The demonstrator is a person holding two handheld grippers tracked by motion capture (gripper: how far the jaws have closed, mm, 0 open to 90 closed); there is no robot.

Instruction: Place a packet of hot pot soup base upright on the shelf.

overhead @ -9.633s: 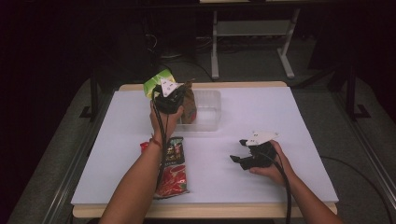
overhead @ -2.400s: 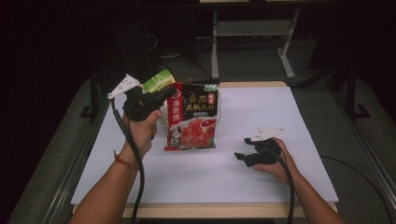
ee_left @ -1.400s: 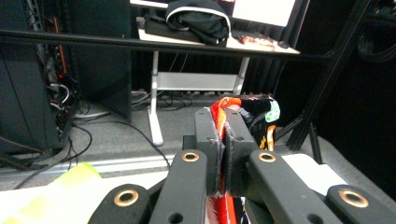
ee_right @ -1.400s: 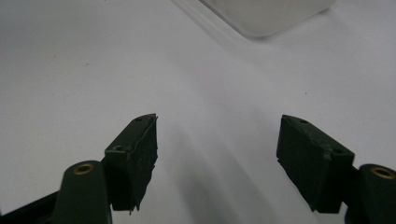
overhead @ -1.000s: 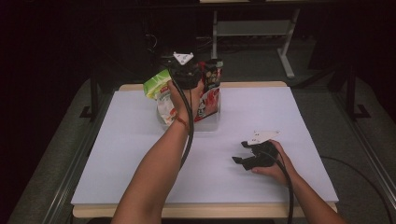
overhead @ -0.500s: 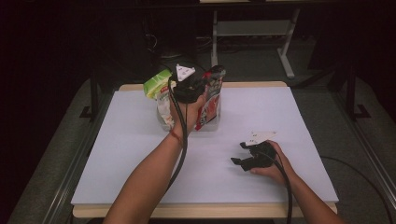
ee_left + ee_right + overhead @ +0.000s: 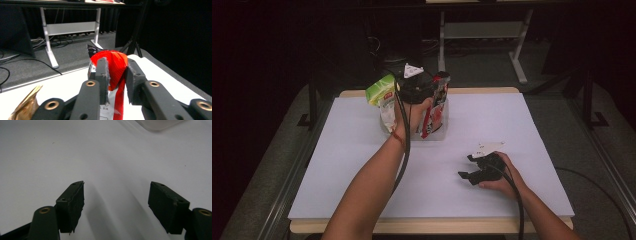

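- Nearest, the right hand-held gripper (image 7: 473,169) rests on the white table (image 7: 522,125), jaws spread wide with nothing between them.
- Farther back, the left hand-held gripper (image 7: 116,75) has just been opening; the red pouch (image 7: 113,65) is between its loosened jaws.
- That pouch stands upright in the clear container (image 7: 439,132), beside a green packet (image 7: 379,92).

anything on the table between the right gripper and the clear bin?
Nothing: bare white table lies between the right gripper and the clear bin, as the high view shows.
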